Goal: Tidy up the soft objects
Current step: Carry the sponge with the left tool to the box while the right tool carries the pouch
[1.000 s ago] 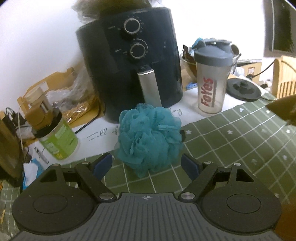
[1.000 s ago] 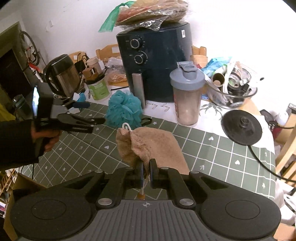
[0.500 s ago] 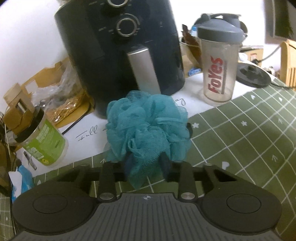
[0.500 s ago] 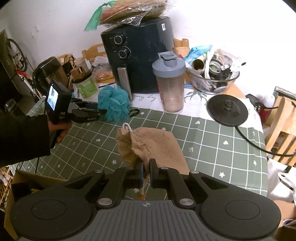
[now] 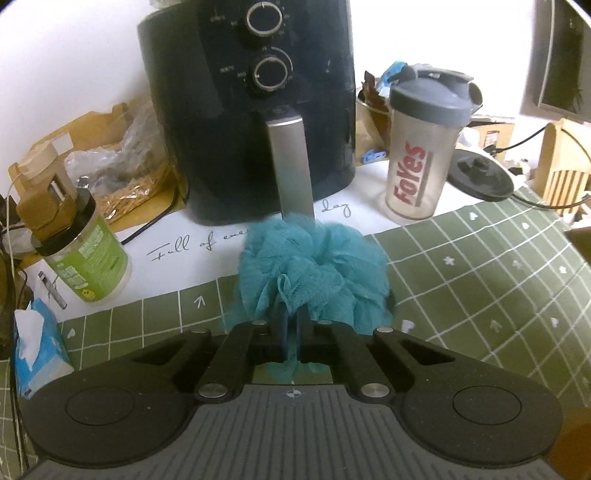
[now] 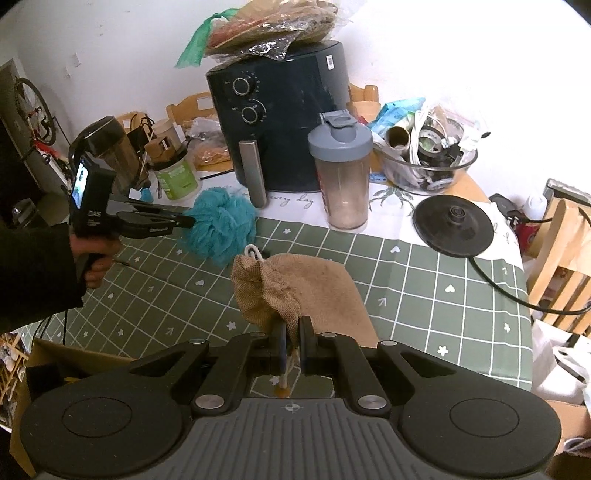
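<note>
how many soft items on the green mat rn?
2. Teal mesh bath pouf at the mat's far edge, near the black air fryer; tan burlap drawstring pouch mid-mat. Others may be hidden.

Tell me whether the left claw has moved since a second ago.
Yes. In the right wrist view the left claw has advanced toward the air fryer, and its jaws have just been closing onto the teal bath pouf.

Bath pouf [image 6: 221, 225] on mat [image 6: 406, 295], just before air fryer [image 6: 284, 122]. Shaker bottle [image 6: 343, 173] right of fryer; bowl [image 6: 428, 162] behind and right of bottle. Kettle base [image 6: 454, 221] further right. Sack [image 6: 303, 291] lies before pouf. Jar [image 6: 173, 173] left of fryer. Bagged goods [image 6: 269, 26] atop fryer.
</note>
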